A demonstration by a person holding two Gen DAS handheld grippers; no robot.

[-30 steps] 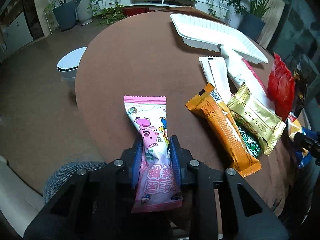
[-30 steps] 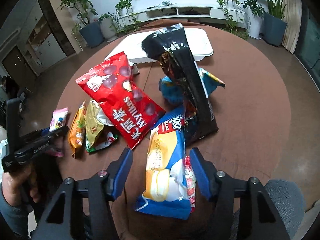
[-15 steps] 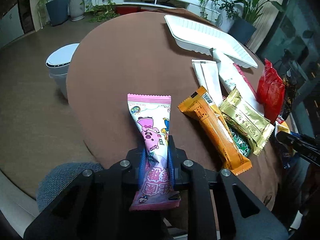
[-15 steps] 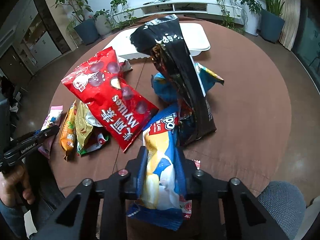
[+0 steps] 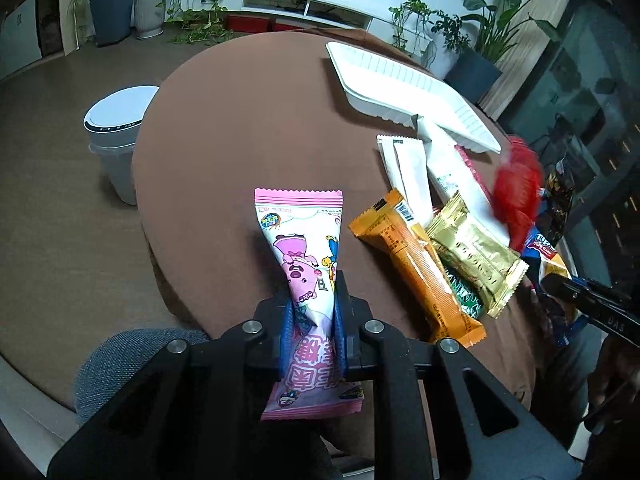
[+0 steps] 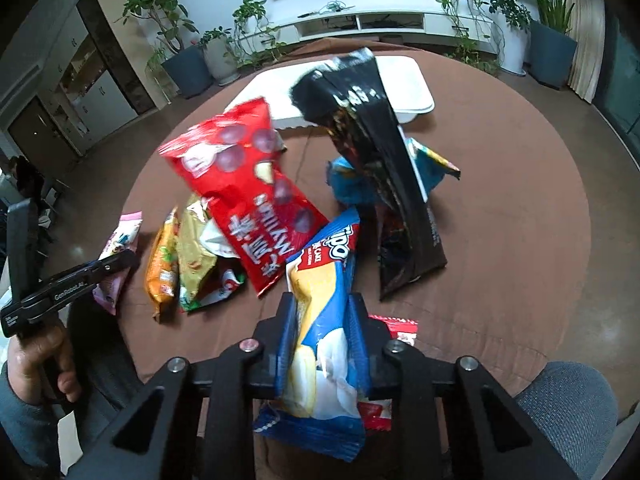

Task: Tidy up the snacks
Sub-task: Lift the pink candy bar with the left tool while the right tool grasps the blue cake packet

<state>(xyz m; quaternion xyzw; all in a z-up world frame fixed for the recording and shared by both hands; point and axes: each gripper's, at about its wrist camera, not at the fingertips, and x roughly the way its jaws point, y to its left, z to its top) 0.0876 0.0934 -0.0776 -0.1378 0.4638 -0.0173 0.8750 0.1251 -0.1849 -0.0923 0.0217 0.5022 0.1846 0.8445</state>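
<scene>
My left gripper (image 5: pixel 313 312) is matt black plastic with blue pads and bright metal screws, and it pinches a glossy pink film wrapper (image 5: pixel 304 264). The counter (image 5: pixel 248 128) wears matt brown cloth. The gold packet (image 5: pixel 476 256) shines like metallic foil. The white tray (image 5: pixel 400 84) looks like ribbed matt plastic. The red bag (image 6: pixel 244 192) and black bag (image 6: pixel 376 152) are slick, creased film.

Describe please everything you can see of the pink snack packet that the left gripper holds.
The pink printed snack packet is a glossy foil-like pillow pack with serrated pink seals at both ends, cartoon figures and large pink characters on a pale face. The left gripper has its jaws shut on its middle, pinching it into a waist. It points away from the camera over the round brown table, apart from the orange bar wrapper.
</scene>
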